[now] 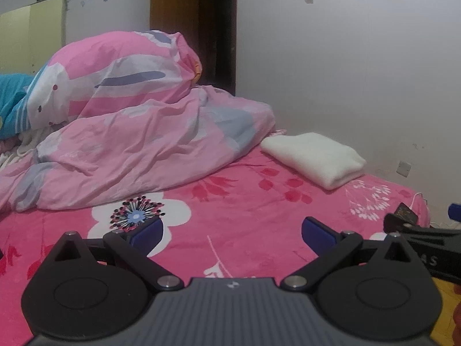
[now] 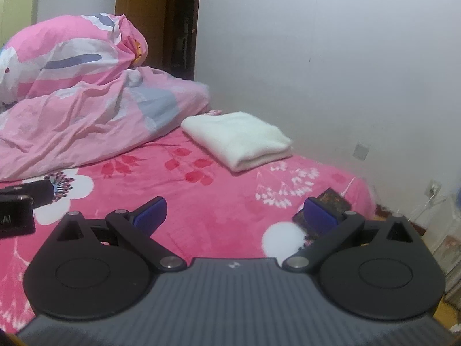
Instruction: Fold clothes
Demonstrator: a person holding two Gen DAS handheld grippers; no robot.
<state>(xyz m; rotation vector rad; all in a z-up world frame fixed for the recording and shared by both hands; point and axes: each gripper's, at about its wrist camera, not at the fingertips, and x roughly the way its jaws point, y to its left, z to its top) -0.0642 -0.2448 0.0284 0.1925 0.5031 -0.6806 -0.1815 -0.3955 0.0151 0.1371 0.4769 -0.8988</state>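
A folded white garment (image 1: 314, 158) (image 2: 239, 139) lies on the pink flowered bed sheet (image 1: 245, 201) (image 2: 184, 201) near the wall, at the far right of the bed. My left gripper (image 1: 232, 232) hovers low over the sheet, open, with nothing between its blue pads, well short of the garment. In the same way my right gripper (image 2: 236, 214) is open and empty, to the right of the left one. The right gripper's black body shows at the left wrist view's right edge (image 1: 426, 236); the left gripper's body shows at the right wrist view's left edge (image 2: 17, 210).
A crumpled pink quilt (image 1: 138, 132) (image 2: 77, 106) is heaped over the bed's far left. A dark patterned phone-like object (image 2: 331, 201) with a white cable lies at the bed's right edge. The white wall (image 1: 360, 72) runs along the right, with a brown door frame (image 1: 193, 23) behind.
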